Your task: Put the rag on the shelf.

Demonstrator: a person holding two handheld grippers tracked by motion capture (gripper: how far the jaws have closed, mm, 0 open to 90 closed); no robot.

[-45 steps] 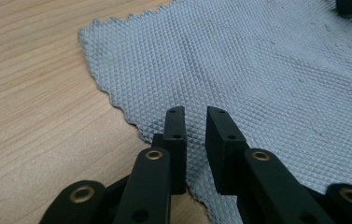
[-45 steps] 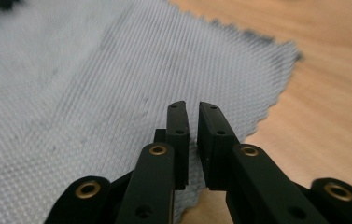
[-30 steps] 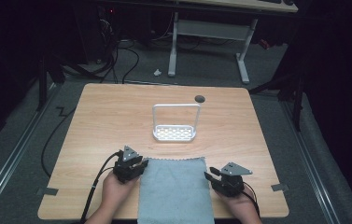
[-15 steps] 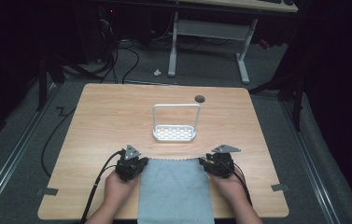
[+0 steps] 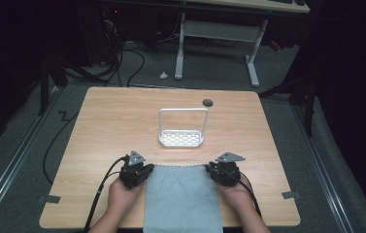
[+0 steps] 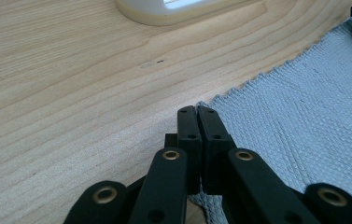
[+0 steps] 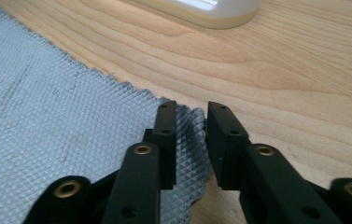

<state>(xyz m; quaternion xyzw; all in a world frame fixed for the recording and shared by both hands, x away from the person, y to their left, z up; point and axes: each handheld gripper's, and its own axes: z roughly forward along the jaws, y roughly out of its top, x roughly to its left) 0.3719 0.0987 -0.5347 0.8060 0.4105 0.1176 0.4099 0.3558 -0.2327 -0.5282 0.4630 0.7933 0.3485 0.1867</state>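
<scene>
Your left gripper [image 5: 136, 171] sits at about 7 o'clock in the high view, your left hand [image 5: 124, 193] wrapped around its body, forearm coming up from the bottom edge. Its jaws are pressed together, their tips pointing toward 12 o'clock. Your right gripper [image 5: 223, 170] sits at about 5 o'clock, level with the left one, your right hand [image 5: 236, 194] behind it and the cable trailing back along the forearm. Its jaws have just been closing and a narrow gap remains between them. Both grippers lie low, well apart.
</scene>
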